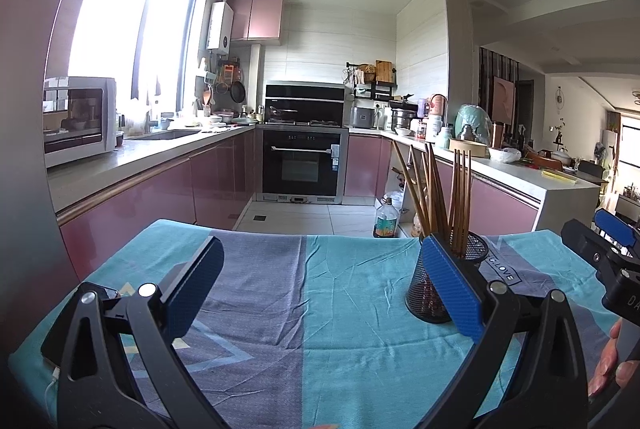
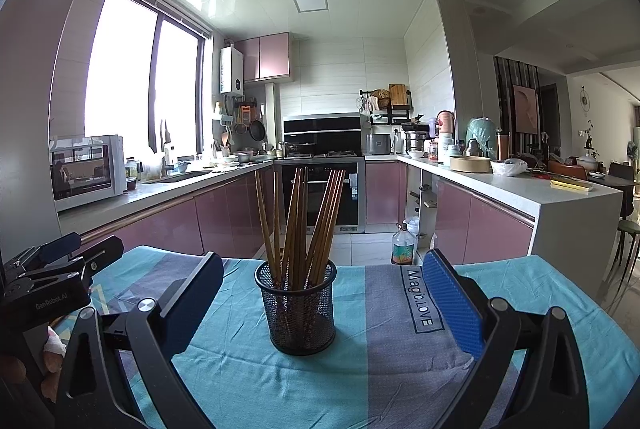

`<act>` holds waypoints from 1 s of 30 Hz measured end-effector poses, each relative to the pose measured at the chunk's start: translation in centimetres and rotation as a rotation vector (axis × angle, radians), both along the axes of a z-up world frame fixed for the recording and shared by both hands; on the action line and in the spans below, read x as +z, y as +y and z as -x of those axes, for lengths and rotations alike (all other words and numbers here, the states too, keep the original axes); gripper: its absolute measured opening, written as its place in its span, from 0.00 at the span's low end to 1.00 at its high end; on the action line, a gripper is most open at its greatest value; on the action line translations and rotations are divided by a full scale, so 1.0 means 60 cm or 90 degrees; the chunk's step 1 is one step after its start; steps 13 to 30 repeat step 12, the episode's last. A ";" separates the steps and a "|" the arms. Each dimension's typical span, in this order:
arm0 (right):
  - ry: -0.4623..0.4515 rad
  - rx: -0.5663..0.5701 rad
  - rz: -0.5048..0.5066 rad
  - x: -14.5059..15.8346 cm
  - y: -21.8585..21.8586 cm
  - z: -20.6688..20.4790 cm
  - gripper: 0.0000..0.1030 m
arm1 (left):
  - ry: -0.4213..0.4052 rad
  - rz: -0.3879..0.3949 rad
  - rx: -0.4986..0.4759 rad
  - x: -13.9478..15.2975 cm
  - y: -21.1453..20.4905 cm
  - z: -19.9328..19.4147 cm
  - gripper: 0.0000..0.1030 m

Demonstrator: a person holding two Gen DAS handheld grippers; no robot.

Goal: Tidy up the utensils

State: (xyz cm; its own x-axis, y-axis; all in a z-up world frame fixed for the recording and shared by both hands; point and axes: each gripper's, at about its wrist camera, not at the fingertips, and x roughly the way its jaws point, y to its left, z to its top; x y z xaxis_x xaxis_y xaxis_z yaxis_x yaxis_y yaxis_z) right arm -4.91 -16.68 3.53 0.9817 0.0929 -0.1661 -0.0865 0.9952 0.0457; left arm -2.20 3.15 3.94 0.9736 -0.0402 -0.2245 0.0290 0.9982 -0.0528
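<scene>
standing upright in the mesh cup [image 2: 296,307], chopsticks [image 2: 304,221] look sorted; left gripper [image 1: 320,285] and right gripper [image 2: 322,303] hover released, empty

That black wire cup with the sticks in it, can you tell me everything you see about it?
The black wire-mesh cup is a round, see-through holder that stands upright on the blue and grey striped cloth. A bunch of brown wooden chopsticks stands in it, fanning outward at the top. It sits centred between the open right gripper fingers, and nothing grips it. In the left wrist view the cup sits on the right, partly behind that gripper's blue pad.
</scene>
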 end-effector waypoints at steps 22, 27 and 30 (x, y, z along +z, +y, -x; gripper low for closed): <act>0.172 -0.067 -0.004 -0.055 -0.103 -0.084 0.94 | 0.099 -0.001 0.014 -0.030 0.025 -0.052 0.95; 0.172 -0.067 -0.004 -0.055 -0.103 -0.084 0.94 | 0.099 -0.001 0.014 -0.030 0.025 -0.052 0.95; 0.172 -0.067 -0.004 -0.055 -0.103 -0.084 0.94 | 0.099 -0.001 0.014 -0.030 0.025 -0.052 0.95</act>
